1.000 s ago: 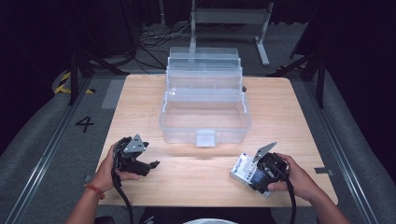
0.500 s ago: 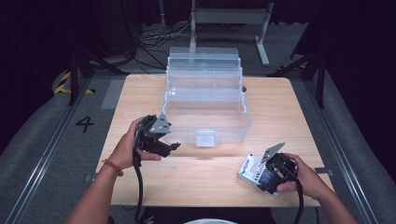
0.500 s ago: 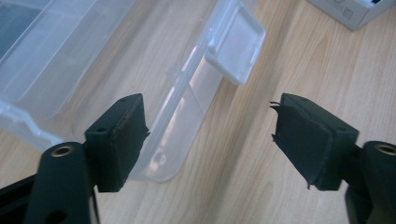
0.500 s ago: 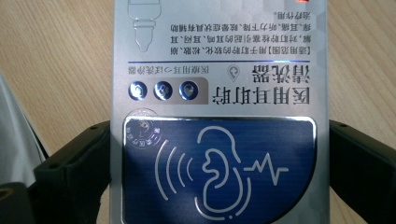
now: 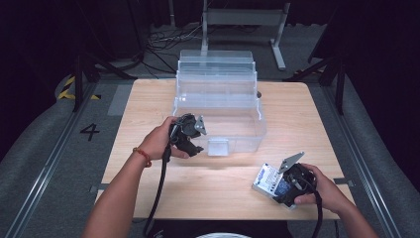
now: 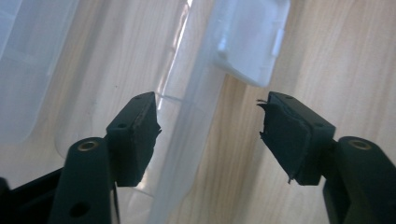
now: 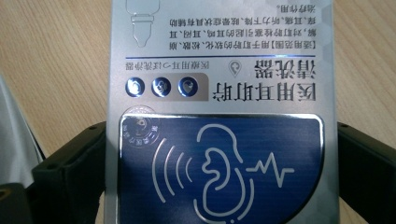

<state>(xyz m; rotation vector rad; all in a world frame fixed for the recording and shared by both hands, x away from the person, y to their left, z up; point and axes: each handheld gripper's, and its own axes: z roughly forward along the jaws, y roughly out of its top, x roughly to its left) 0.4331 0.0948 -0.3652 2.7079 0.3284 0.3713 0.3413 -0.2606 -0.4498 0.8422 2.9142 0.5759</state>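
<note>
A clear plastic storage box [image 5: 237, 130] stands mid-table with its tiered lid [image 5: 217, 74] thrown back. My left gripper [image 5: 197, 146] is at the box's front left, beside the white latch [image 5: 218, 147]. In the left gripper view its jaws have just been closing. They straddle the box's front rim [image 6: 187, 154] below the latch [image 6: 247, 37], and the pads [image 6: 140, 126] stand clear of the rim. My right gripper [image 5: 278, 186] rests near the table's front right, shut on a silver and blue carton [image 5: 267, 177] with an ear symbol [image 7: 219, 70].
The wooden table [image 5: 307, 114] has bare room left and right of the box. A grey floor with rails and a painted 4 [image 5: 89, 131] surrounds it. A metal stand [image 5: 242, 17] rises behind the box.
The left hand has travelled from the table's front left, up and to the right, to the box's front, and its jaws have narrowed. The right hand with the carton has barely shifted.
</note>
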